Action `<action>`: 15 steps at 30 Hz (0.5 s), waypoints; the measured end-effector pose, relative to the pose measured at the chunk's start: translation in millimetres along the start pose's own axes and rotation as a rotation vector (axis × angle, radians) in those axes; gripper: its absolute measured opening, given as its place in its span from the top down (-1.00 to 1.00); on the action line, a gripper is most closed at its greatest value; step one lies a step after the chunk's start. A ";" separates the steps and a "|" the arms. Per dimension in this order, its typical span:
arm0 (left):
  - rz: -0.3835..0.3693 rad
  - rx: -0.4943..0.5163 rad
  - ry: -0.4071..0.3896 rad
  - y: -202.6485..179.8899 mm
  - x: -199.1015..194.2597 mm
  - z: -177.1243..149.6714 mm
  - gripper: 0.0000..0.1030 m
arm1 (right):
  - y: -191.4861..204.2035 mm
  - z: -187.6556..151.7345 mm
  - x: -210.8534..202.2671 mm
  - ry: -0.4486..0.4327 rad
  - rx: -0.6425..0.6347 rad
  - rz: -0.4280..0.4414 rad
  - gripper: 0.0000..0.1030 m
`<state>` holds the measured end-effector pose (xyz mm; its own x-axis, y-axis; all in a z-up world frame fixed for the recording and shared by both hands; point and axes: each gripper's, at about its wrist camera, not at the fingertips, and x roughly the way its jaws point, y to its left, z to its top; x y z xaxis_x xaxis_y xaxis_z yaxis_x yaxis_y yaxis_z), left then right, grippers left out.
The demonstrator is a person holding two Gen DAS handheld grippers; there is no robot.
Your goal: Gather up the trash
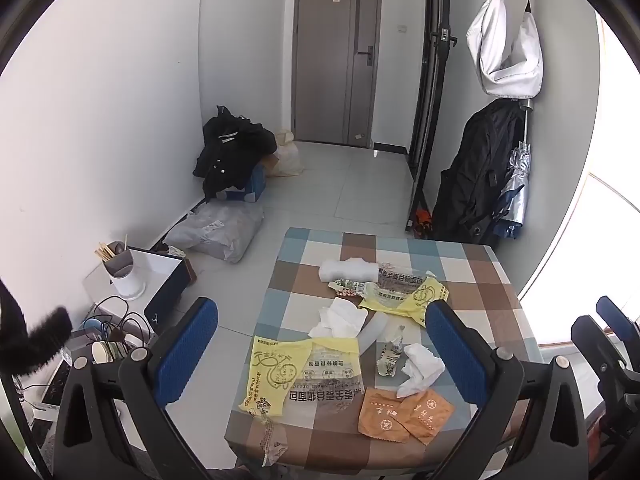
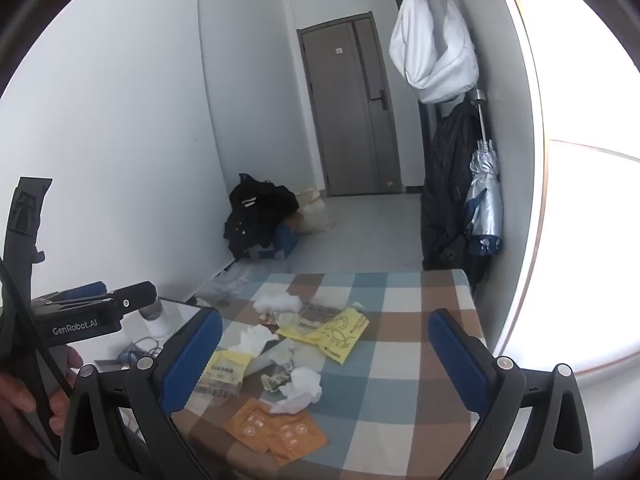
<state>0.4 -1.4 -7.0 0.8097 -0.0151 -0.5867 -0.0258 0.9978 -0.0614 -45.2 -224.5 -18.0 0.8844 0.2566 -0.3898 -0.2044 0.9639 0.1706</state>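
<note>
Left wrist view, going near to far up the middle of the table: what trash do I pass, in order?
Orange packets at the near edge → crumpled white tissue → small crushed wrapper → white tissue wad → yellow bread bag → white foam wrap, farthest. The other yellow bag lies off to the left.
</note>
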 end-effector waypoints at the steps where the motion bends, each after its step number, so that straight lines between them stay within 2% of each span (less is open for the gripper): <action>1: 0.000 0.000 0.001 0.3 -0.1 0.3 -0.98 | 0.0 -0.3 0.6 0.001 0.000 0.000 -1.00; 15: -0.001 -0.006 0.007 2.6 -1.6 0.5 -0.98 | 0.2 -2.3 0.1 0.006 0.005 -0.005 -1.00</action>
<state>-0.6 1.3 -5.8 0.8056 -0.0169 -0.5922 -0.0281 0.9974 -0.0666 -46.1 -224.2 -20.1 0.8829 0.2521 -0.3960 -0.1979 0.9648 0.1731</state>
